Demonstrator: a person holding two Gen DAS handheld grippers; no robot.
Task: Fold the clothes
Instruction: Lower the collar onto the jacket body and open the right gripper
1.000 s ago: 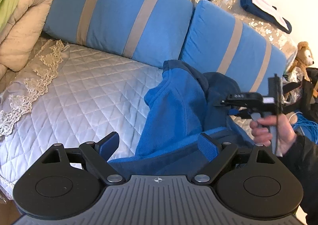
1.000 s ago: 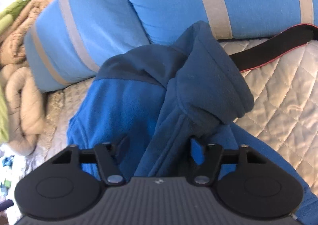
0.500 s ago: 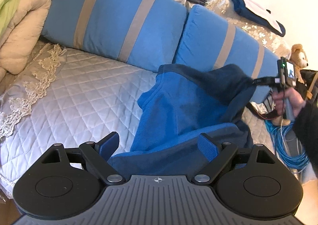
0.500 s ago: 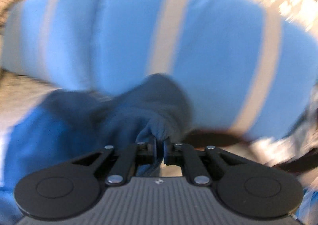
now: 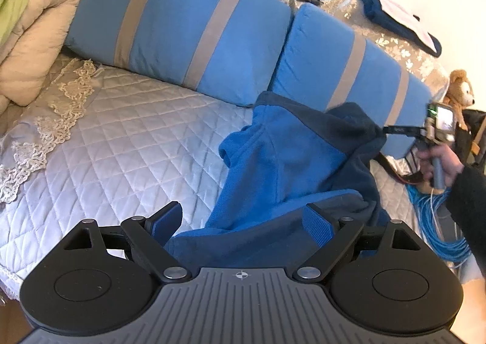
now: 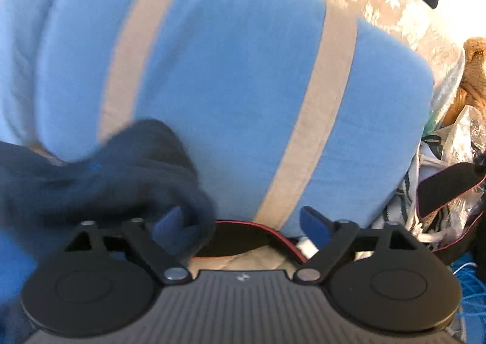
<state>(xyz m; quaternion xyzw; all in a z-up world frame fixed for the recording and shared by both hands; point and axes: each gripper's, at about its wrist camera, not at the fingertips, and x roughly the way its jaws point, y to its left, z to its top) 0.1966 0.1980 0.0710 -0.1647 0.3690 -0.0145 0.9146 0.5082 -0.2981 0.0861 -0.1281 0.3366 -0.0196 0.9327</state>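
Since a second ago the right gripper (image 6: 243, 222) has swung the fleece's (image 5: 282, 155) dark sleeve (image 6: 127, 167) out toward the cushion (image 6: 231, 76), and its jaws have just been opening, the sleeve sliding off beside the left finger (image 6: 170, 219). In the left view, the left gripper (image 5: 243, 222) is hanging spread wide over the hem, pinching nothing.
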